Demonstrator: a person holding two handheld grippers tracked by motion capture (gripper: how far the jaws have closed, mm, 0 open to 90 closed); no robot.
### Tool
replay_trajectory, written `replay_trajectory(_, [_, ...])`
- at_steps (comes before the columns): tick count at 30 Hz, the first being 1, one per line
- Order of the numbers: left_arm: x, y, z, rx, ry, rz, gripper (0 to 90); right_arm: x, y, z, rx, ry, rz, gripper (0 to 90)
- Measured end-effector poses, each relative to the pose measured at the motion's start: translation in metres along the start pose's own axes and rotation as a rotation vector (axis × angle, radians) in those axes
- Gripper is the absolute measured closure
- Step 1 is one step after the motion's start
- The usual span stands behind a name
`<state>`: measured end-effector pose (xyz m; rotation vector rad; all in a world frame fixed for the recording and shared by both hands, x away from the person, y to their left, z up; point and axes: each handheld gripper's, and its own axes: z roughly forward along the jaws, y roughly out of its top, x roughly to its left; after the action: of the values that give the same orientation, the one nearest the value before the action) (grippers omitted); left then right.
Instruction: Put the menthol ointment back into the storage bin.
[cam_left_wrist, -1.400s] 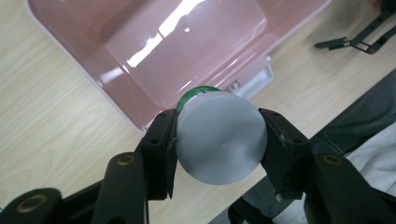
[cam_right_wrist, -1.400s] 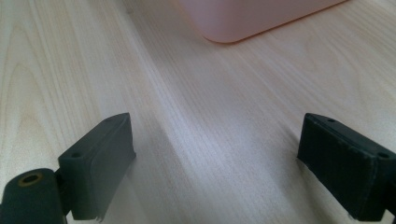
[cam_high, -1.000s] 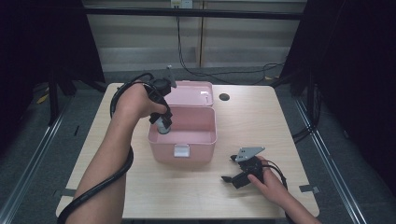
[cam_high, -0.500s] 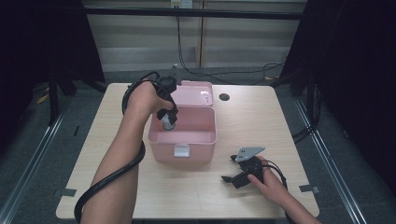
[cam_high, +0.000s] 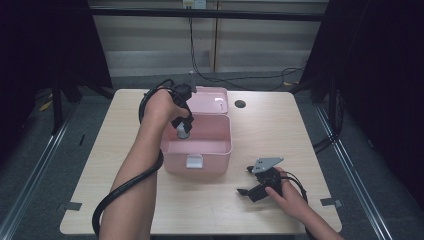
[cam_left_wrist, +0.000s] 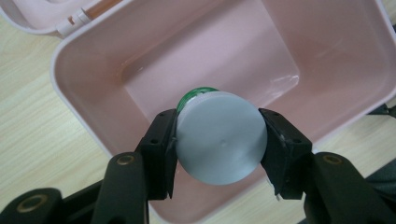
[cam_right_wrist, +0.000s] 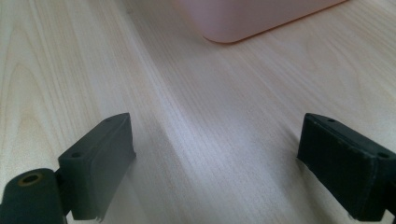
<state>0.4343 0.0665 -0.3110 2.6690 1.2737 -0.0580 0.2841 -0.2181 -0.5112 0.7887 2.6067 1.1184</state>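
Observation:
My left gripper (cam_left_wrist: 218, 140) is shut on a small bottle with a grey-white cap (cam_left_wrist: 219, 135) and a green body, held cap-up over the inside of the open pink box (cam_left_wrist: 93, 60). In the high view the left gripper (cam_high: 182, 125) points down into the pink box (cam_high: 220, 147), the bottle (cam_high: 183, 131) hanging just inside its rim. The box interior looks bare under the bottle. My right gripper (cam_high: 247, 181) rests on the table at the front right, open with nothing between its jaws. In the right gripper view its jaws (cam_right_wrist: 215, 158) stand wide apart over bare wood.
The box lid (cam_high: 212, 96) lies folded back behind the box, and a white latch (cam_high: 194, 161) sits on its front wall. A dark round hole (cam_high: 240, 104) is in the wooden table (cam_high: 300, 125) behind the box. A corner of the pink box (cam_right_wrist: 247, 18) faces the right gripper.
The left hand has carried the bottle from the box's left rim rightward and down into the box opening. The right gripper has stayed where it was.

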Motion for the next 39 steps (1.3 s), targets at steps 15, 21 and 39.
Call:
replay_trajectory(15, [0.005, 0.009, 0.022, 0.024, 0.006, -0.031, 50.0, 0.000, 0.000, 0.000, 0.000, 0.000, 0.000, 10.0])
replay_trajectory(21, [0.005, 0.013, 0.029, 0.025, 0.020, -0.036, 50.0, 0.000, 0.000, 0.000, 0.000, 0.000, 0.000, 10.0])
replay_trajectory(39, [0.011, 0.022, 0.052, 0.014, 0.039, -0.074, 50.0, 0.000, 0.000, 0.000, -0.002, 0.000, -0.003, 10.0])
